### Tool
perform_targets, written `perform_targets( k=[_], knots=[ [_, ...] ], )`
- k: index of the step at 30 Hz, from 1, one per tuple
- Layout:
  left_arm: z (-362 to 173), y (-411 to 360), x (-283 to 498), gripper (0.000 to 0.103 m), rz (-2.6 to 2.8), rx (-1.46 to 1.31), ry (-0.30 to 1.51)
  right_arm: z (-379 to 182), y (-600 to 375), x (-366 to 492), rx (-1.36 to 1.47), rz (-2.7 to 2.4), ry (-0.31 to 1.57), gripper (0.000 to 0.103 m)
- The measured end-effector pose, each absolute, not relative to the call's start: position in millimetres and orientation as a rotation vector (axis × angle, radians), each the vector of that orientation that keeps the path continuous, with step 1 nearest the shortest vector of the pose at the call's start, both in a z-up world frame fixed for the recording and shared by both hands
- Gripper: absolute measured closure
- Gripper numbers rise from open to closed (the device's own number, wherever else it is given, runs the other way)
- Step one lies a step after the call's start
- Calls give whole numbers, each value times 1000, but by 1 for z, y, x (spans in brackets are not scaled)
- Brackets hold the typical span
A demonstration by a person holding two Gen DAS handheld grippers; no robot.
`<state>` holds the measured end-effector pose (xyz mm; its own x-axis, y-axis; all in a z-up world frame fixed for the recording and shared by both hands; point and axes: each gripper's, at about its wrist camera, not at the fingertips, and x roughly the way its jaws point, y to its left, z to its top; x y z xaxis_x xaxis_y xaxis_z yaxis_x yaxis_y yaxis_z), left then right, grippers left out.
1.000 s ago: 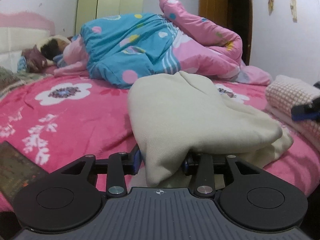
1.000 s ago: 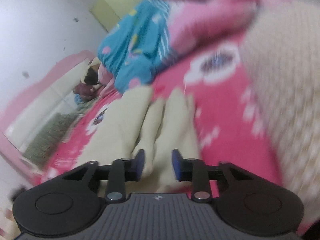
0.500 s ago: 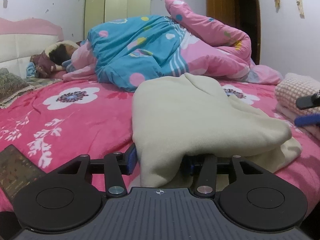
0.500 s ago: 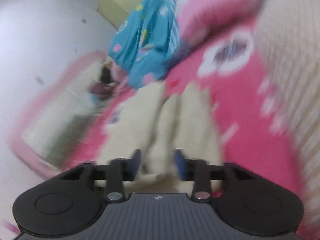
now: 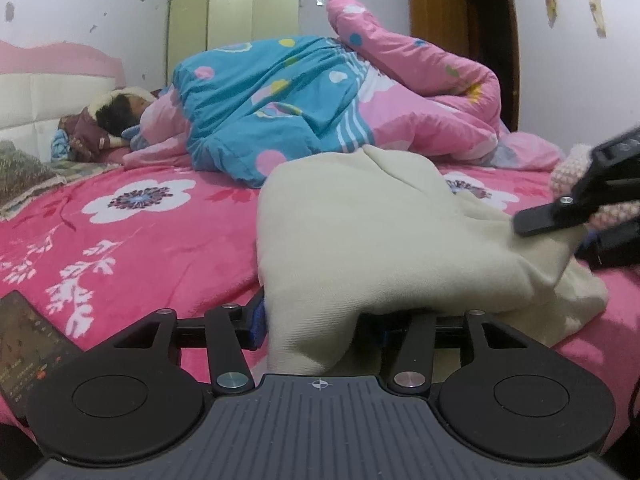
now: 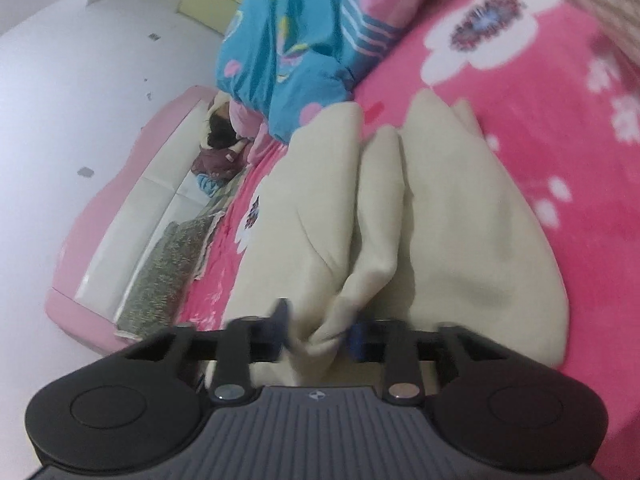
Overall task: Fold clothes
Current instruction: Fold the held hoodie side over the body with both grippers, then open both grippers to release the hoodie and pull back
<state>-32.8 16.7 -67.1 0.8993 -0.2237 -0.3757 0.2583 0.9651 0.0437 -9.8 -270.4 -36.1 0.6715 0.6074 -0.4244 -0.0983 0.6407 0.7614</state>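
Note:
A cream garment (image 5: 360,220) lies bunched on the pink flowered bedspread (image 5: 160,240). My left gripper (image 5: 320,322) sits low at its near edge. Its jaws are opening, a thick fold hangs between them, and the cloth covers the right pad. In the right wrist view the same cream garment (image 6: 460,240) runs away in long folds. My right gripper (image 6: 320,330) is closing, with a pinched ridge of cloth squeezed between its blue pads. The left wrist view shows the right gripper (image 5: 560,240) at the garment's right end.
A person (image 5: 116,110) lies at the head of the bed under a blue and pink quilt (image 5: 300,92). A phone (image 5: 28,344) lies on the bed at the near left. A pink knitted item (image 5: 572,168) sits at the right. A padded headboard (image 6: 132,216) runs along the left.
The right gripper has come in onto the garment's right end, opened and then closed on a fold. The left jaws have spread wider around their fold.

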Motion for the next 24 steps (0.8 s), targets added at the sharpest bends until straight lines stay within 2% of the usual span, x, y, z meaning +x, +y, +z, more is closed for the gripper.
perform_targets(
  k=[6, 8, 12, 15, 19, 24],
  knots=[
    [-62, -2, -37, 50, -307, 216, 371, 25, -277, -41, 522, 397, 443, 92],
    [-65, -11, -39, 49, -311, 271, 366, 17, -285, -47, 491, 358, 454, 92],
    [-70, -23, -41, 49, -311, 369, 371, -38, -303, -46, 558, 260, 589, 92],
    [-64, -30, -41, 49, -315, 422, 379, -38, -312, -53, 637, 272, 545, 93],
    [-63, -38, -40, 47, -325, 440, 404, -20, -307, -65, 525, 277, 457, 93],
    [-62, -41, -43, 46, -348, 488, 432, -84, -319, -51, 686, 239, 612, 93]
  ],
)
